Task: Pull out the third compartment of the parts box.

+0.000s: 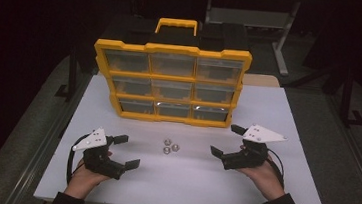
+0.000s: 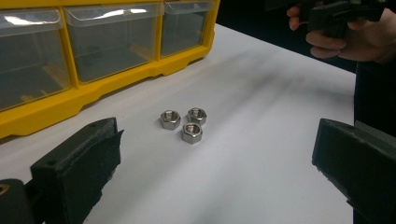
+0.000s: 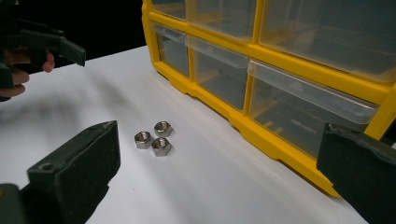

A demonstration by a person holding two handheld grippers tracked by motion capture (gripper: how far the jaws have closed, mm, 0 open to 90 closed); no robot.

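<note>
Three steel hex nuts (image 1: 170, 146) lie clustered on the white counter (image 1: 186, 183), at the centre of the high view, just in front of the yellow drawer organizer (image 1: 169, 83) that stands upright in the upper middle of the frame. The nuts lie flat, bores up, touching or nearly touching one another in a small triangle; none is in a drawer.

The left gripper (image 1: 126, 151) sits at the lower left of the high view, held in the person's left hand (image 1: 83, 178), its jaws spread wide and holding nothing. The right gripper (image 1: 226, 140) sits at the right of centre, in the right hand (image 1: 265, 175), jaws likewise released and empty. Both point inward at the nuts, which lie between them and a little toward the organizer.

In the left gripper view the hex nuts (image 2: 183, 123) sit ahead of the jaws, somewhat left of centre, in the gap's line. In the right gripper view the hex nuts (image 3: 153, 138) lie ahead and left of centre, nearer the left-hand jaw. The two grippers look about equally near; a nut has no long axis to speak of, so a pinch would likely go across opposite flats.

The organizer's clear drawers (image 3: 219, 70) are shut. No brand, label or writing can be read.
</note>
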